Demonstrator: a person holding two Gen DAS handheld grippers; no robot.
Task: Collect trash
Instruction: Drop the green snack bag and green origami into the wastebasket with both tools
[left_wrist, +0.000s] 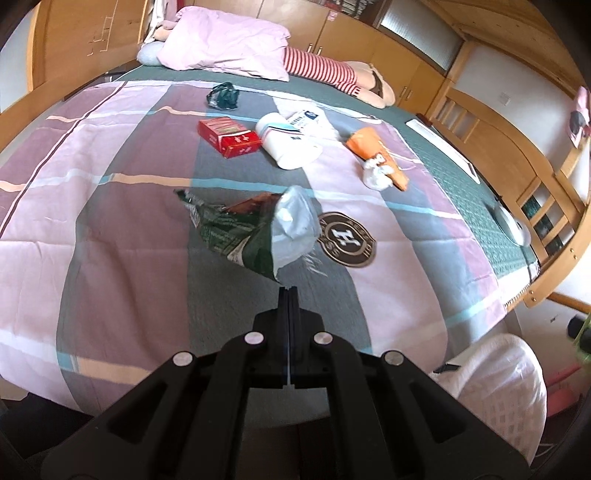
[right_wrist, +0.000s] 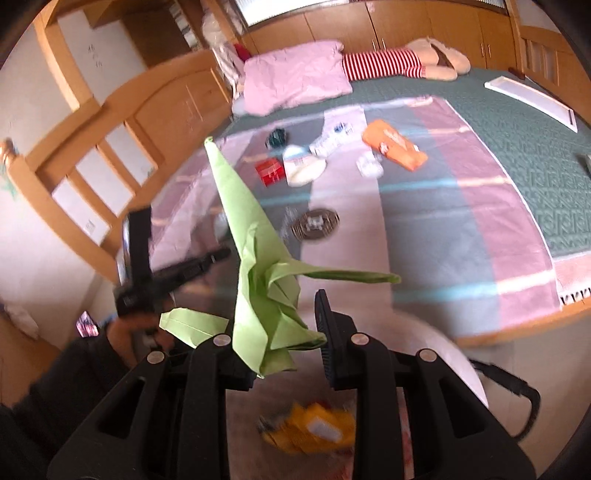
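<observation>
My left gripper (left_wrist: 288, 288) is shut on the bottom corner of a dark green snack wrapper (left_wrist: 236, 229) with a silver inside, which hangs above the bedspread (left_wrist: 110, 221). In the right wrist view my right gripper (right_wrist: 280, 321) is shut on a crumpled light green paper (right_wrist: 255, 266) that sticks up from its jaws. Below it is a white-lined bin (right_wrist: 454, 369) with yellow trash (right_wrist: 310, 428) inside. The left gripper (right_wrist: 207, 258) shows blurred at the left, held by a hand (right_wrist: 125, 332).
On the bed lie a red box (left_wrist: 229, 136), rolled white socks (left_wrist: 288, 144), an orange packet (left_wrist: 380, 155), a crumpled tissue (left_wrist: 376, 173) and a dark green crumpled wrapper (left_wrist: 223, 96). A pink pillow (left_wrist: 221, 40) and a striped plush lie at the head. The bin (left_wrist: 498, 387) stands beside the bed's wooden frame (left_wrist: 554, 273).
</observation>
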